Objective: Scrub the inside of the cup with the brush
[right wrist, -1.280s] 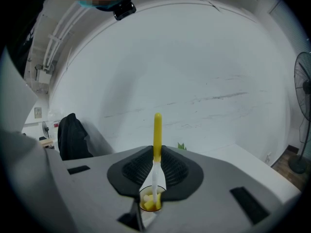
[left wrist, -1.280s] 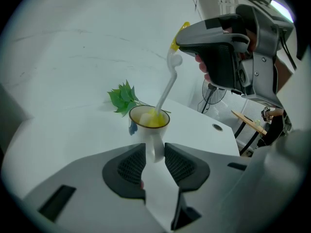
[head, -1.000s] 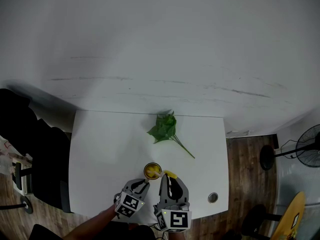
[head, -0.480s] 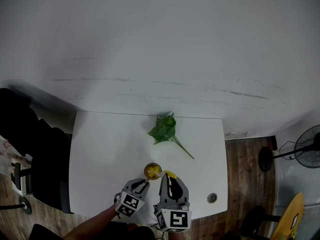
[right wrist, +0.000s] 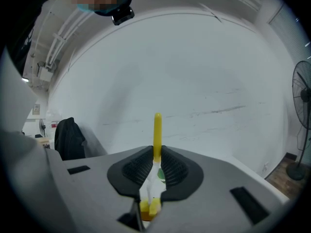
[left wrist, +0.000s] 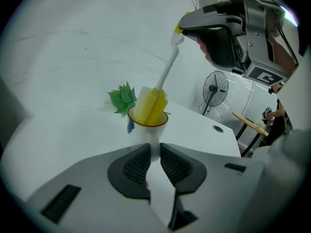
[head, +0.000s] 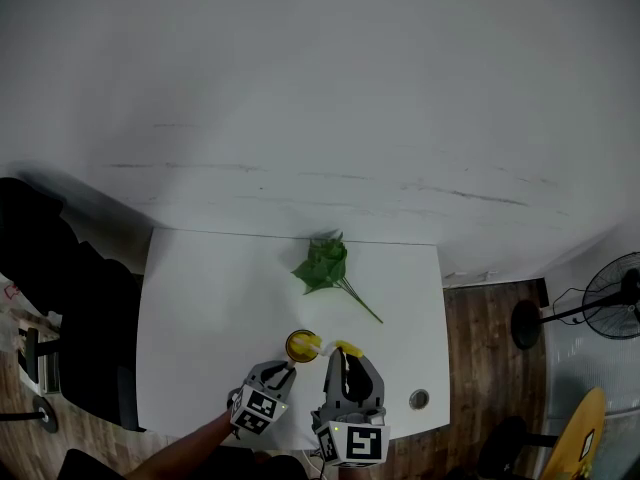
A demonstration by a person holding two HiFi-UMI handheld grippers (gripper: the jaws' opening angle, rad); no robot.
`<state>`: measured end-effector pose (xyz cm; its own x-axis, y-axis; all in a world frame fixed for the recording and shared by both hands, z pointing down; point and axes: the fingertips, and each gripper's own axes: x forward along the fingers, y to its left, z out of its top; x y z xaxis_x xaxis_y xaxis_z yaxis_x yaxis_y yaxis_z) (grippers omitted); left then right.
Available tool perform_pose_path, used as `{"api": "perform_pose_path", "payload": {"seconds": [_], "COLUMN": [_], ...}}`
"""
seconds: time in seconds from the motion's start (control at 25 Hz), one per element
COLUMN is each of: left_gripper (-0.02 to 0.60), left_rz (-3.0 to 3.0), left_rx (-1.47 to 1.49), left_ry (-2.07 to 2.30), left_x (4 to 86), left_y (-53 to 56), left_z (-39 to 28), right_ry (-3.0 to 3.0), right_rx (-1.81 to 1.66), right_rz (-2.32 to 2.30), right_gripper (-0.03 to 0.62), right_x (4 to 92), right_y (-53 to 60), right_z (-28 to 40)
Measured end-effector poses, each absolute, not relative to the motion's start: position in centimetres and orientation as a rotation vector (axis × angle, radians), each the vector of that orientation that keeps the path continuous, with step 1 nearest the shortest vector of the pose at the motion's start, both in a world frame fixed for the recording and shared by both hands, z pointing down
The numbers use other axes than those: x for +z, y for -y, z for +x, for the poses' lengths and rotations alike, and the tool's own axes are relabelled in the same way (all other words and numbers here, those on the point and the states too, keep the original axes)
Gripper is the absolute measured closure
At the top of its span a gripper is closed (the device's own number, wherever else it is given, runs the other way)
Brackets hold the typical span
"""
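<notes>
A white cup (head: 303, 346) with a yellow inside stands near the table's front edge. In the left gripper view the cup (left wrist: 148, 127) is just beyond my left gripper (left wrist: 155, 157), which is shut on a white part at the cup's near side, seemingly its handle. The brush's yellow sponge head (left wrist: 150, 106) sits inside the cup, tilted. Its white shaft (left wrist: 167, 69) runs up to my right gripper (left wrist: 194, 25). In the right gripper view my right gripper (right wrist: 156, 161) is shut on the brush handle, whose yellow end (right wrist: 157, 127) sticks out past the jaws.
A green leafy sprig (head: 325, 265) lies on the white table (head: 210, 308) behind the cup. A round hole (head: 419, 399) is in the table's front right corner. A black chair (head: 60, 298) stands at the left, a floor fan (head: 610, 298) at the right.
The head view has shifted slightly. Both grippers, the cup and the brush keep nearly the same places; the right gripper has edged a little to the right.
</notes>
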<state>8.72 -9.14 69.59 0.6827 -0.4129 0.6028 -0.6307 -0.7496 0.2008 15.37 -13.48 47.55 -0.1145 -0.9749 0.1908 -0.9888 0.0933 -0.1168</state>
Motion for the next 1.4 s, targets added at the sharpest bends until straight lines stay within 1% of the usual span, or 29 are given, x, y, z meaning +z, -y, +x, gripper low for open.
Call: {"api": "perform_pose_path", "payload": {"seconds": [0.28,0.64,1.04,1.4], "left_gripper": [0.506,0.506,0.508,0.508], "left_rz": [2.499,2.496,2.492,2.49], "left_rx": [0.753,0.753,0.766,0.776], "left_ry": [0.816,0.821,0.829,0.829], "left_x": [69.6,69.7,69.7,69.7], "left_y": [9.2,9.3,9.3,9.3], "left_z": [8.7,8.8,8.9,8.9], "right_ry": [2.204,2.215,2.207,2.239], "right_rx": [0.391,0.425,0.42,0.379], "right_rz": [2.016,2.014,2.007,2.014], "right_gripper": [0.53,0.53,0.53,0.53], "right_x": [50.8,52.0,51.6,49.4], "right_y": [13.5,13.7,15.6,17.8], "right_z": [15.3,15.3,15.2,15.3]}}
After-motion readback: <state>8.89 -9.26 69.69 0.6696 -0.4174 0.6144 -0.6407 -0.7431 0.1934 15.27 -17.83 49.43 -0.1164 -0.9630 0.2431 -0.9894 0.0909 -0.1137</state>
